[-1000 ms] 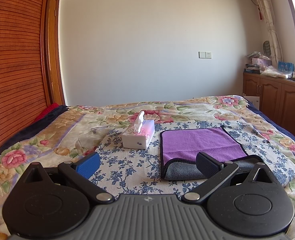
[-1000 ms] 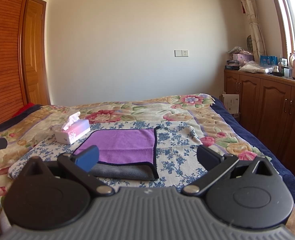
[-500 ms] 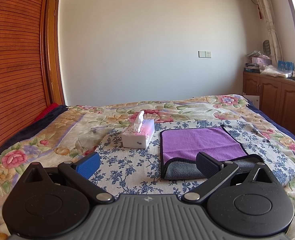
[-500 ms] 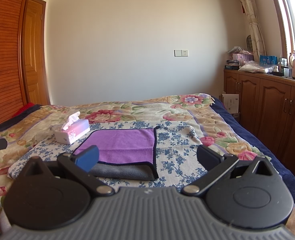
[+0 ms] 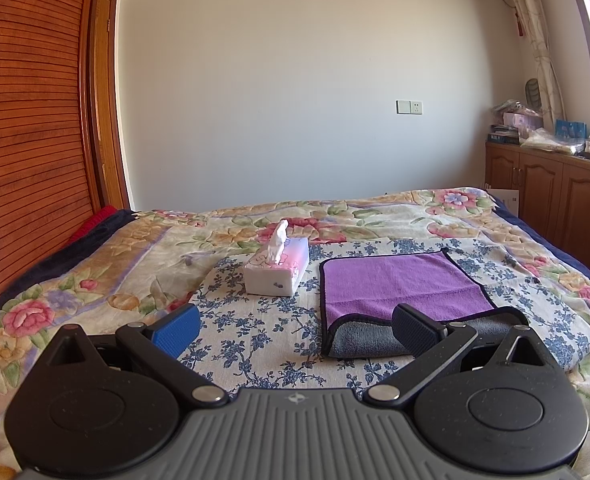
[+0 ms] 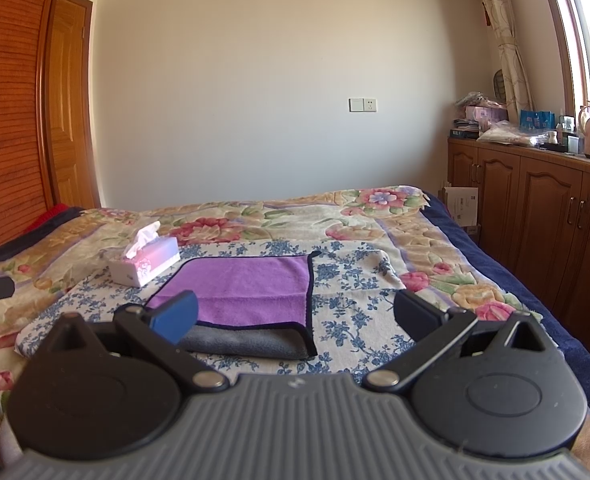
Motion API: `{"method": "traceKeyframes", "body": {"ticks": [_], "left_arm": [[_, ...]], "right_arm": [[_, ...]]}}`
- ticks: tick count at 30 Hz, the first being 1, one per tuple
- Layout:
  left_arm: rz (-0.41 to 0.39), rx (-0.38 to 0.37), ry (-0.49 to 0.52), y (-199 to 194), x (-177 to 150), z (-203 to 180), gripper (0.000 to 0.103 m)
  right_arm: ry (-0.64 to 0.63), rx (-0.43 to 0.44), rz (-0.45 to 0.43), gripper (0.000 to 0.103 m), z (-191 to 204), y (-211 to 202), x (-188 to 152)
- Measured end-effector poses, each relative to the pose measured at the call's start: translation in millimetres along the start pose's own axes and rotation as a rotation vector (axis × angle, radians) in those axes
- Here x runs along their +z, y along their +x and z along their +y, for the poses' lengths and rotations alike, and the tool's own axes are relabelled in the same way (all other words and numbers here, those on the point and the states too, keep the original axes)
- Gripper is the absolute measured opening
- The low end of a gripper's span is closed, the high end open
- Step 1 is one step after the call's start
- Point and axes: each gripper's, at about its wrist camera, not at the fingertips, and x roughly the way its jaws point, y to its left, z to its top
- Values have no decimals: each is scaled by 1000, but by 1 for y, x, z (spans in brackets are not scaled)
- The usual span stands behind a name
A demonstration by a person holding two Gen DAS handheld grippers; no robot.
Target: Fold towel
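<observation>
A purple towel (image 5: 403,282) with a black hem lies flat on the blue-flowered cloth on the bed, its near edge turned over to show a grey underside (image 5: 359,342). It also shows in the right wrist view (image 6: 251,286). My left gripper (image 5: 295,330) is open and empty, held short of the towel's near left corner; its right finger overlaps the grey fold in view. My right gripper (image 6: 295,316) is open and empty, held short of the towel's near edge.
A white and pink tissue box (image 5: 277,268) stands just left of the towel, also in the right wrist view (image 6: 145,262). The floral bedspread (image 5: 95,276) covers the bed. Wooden cabinets (image 6: 535,200) line the right wall; a wooden wardrobe (image 5: 27,140) stands left.
</observation>
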Motion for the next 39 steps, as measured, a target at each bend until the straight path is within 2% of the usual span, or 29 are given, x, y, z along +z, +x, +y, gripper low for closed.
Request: {"method": "traceKeyframes", "body": {"ticks": [23, 39], "left_arm": [[4, -2, 3, -1, 0, 1, 103], [58, -30, 59, 22, 4, -9, 103]], "right_arm": [[-3, 2, 4, 103, 1, 1, -1], [-27, 20, 46, 103, 6, 21, 0]]}}
